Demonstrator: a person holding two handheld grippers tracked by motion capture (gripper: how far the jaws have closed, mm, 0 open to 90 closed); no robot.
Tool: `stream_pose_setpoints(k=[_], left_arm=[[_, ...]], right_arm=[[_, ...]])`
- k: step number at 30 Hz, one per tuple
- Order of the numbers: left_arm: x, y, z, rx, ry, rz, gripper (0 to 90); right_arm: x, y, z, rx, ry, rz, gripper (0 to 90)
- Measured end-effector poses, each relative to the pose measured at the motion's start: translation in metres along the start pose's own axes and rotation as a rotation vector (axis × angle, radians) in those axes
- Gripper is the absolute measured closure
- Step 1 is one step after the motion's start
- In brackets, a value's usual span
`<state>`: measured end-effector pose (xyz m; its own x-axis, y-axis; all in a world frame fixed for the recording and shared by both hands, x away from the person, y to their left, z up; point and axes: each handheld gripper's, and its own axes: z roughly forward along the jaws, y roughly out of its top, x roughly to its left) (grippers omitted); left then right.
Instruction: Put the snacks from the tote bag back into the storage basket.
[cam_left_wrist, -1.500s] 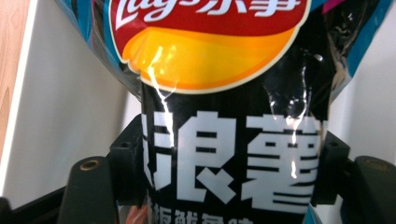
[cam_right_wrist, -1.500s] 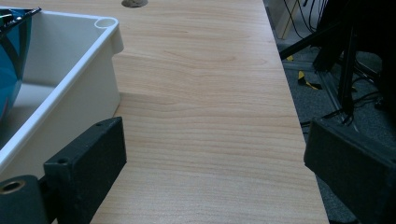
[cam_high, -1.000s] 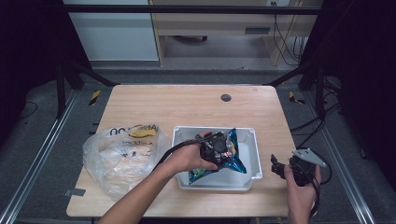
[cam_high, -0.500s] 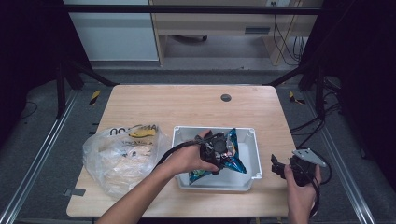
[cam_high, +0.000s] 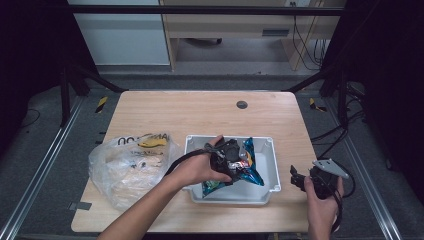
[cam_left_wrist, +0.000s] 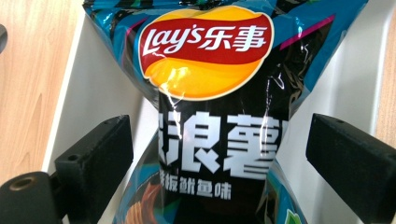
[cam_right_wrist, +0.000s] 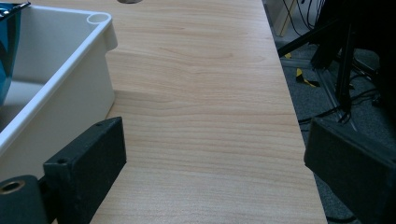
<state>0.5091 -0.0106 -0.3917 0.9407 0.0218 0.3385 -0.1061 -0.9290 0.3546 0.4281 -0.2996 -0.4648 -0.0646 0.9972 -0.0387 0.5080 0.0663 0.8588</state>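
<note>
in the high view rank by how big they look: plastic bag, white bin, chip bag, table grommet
1. white bin and plastic bag: look about alike, too close to rank
2. chip bag, partly hidden by the left gripper
3. table grommet

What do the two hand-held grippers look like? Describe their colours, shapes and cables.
Both are black. The left gripper trails a black cable; its fingers are flat, blocky black pads. The right gripper carries a grey three-cornered plate on top. Both forearms are bare, no sleeves.

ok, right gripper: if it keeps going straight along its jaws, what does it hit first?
Probably nothing. The right gripper has open jaws over bare table. The white bin sits to the left of its line, so the way looks free to the far edge, though depth is hard to judge.
</note>
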Motion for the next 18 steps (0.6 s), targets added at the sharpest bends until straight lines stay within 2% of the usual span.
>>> stream_pose_setpoints(k=[7, 18], left_arm=[[-0.001, 0.0, -0.009, -0.012, 0.006, 0.003, 6.5], [-0.001, -0.001, -0.036, -0.055, 0.04, 0.004, 6.0]], right_arm=[[0.0, 0.0, -0.001, -0.002, 0.0, -0.001, 6.1], [0.002, 0.001, -0.003, -0.006, -0.003, -0.005, 6.1]])
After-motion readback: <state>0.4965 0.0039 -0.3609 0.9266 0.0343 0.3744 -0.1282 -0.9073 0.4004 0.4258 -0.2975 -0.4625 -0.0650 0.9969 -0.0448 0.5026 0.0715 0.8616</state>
